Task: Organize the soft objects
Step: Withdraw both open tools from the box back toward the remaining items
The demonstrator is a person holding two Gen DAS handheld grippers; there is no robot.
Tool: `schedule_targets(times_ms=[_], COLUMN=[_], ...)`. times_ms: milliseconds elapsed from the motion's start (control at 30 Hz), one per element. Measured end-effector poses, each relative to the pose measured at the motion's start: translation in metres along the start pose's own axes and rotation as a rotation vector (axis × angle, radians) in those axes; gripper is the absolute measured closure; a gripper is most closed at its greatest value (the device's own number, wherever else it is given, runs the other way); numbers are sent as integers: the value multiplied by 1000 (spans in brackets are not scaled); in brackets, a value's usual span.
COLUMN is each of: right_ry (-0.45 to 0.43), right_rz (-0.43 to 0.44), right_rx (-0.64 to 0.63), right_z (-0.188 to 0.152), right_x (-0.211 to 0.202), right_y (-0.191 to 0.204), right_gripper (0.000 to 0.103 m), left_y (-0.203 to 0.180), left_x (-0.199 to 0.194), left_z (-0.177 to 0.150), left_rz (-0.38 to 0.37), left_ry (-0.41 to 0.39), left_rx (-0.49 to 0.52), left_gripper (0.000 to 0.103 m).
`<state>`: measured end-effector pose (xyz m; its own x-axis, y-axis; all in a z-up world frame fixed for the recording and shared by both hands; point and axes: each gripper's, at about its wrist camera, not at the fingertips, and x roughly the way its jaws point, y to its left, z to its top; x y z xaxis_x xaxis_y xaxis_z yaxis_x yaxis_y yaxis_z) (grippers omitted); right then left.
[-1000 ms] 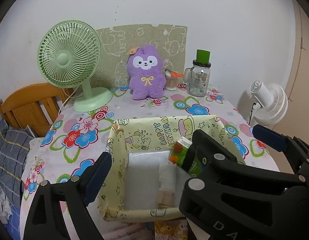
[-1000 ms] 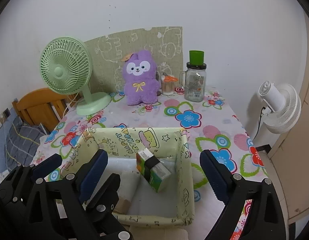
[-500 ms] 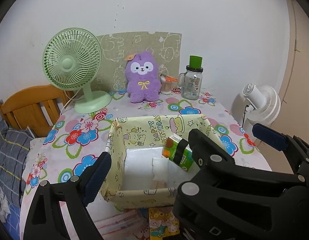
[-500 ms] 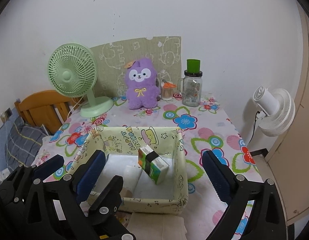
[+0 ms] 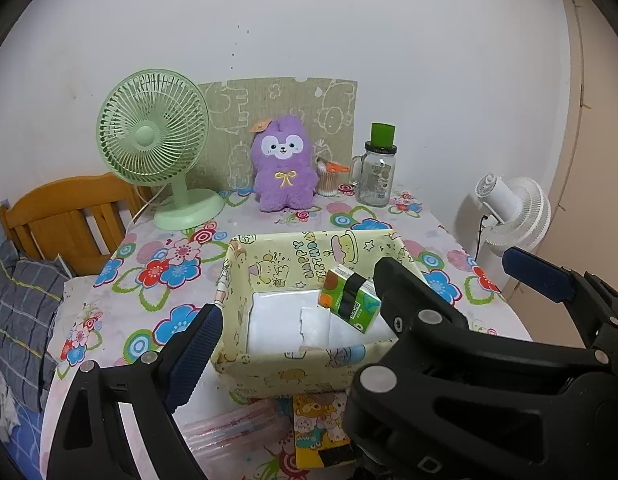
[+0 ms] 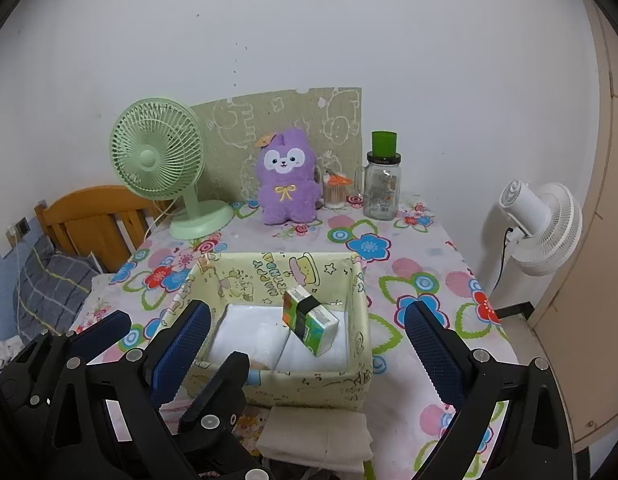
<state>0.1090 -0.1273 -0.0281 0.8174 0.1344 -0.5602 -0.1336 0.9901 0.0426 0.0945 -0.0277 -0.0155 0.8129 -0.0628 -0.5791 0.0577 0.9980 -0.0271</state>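
Note:
A yellow cartoon-print fabric box (image 5: 269, 372) (image 6: 309, 392) sits at the table's near side. Inside lie white soft packs (image 5: 277, 320) (image 6: 249, 332) and a green tissue pack (image 5: 349, 300) (image 6: 309, 318) leaning on its right wall. A purple plush toy (image 5: 283, 168) (image 6: 289, 178) stands at the back. My left gripper (image 5: 361, 320) is open and empty, held before the box. My right gripper (image 6: 305, 344) is open and empty, straddling the box's front. A folded white cloth (image 6: 317, 436) lies in front of the box.
A green desk fan (image 5: 157, 148) stands back left, a glass jar with green lid (image 5: 379, 172) and a cotton-swab jar (image 5: 329, 178) back right. A white floor fan (image 5: 509, 212) is beyond the table's right edge, a wooden chair (image 5: 65, 216) to the left. Cartoon packets (image 5: 317, 428) lie under the box front.
Both grippers have drawn back from the box and risen, so the box looks smaller and farther. The tissue pack stays in the box.

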Motion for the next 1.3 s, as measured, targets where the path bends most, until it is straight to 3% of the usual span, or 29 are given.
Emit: schedule_targets(times_ms=[867, 1300], right_ry=[-49, -69], right_rz=[3, 7], right_rx=[-2, -9], right_z=[-32, -52], right_x=[-49, -61], right_y=[6, 5], right_gripper=[4, 4], left_y=[-7, -13], left_x=[-48, -53], left_z=[-36, -56], left_rz=[-3, -20], left_ry=[-63, -47], left_rx=[8, 13], left_gripper=[10, 10])
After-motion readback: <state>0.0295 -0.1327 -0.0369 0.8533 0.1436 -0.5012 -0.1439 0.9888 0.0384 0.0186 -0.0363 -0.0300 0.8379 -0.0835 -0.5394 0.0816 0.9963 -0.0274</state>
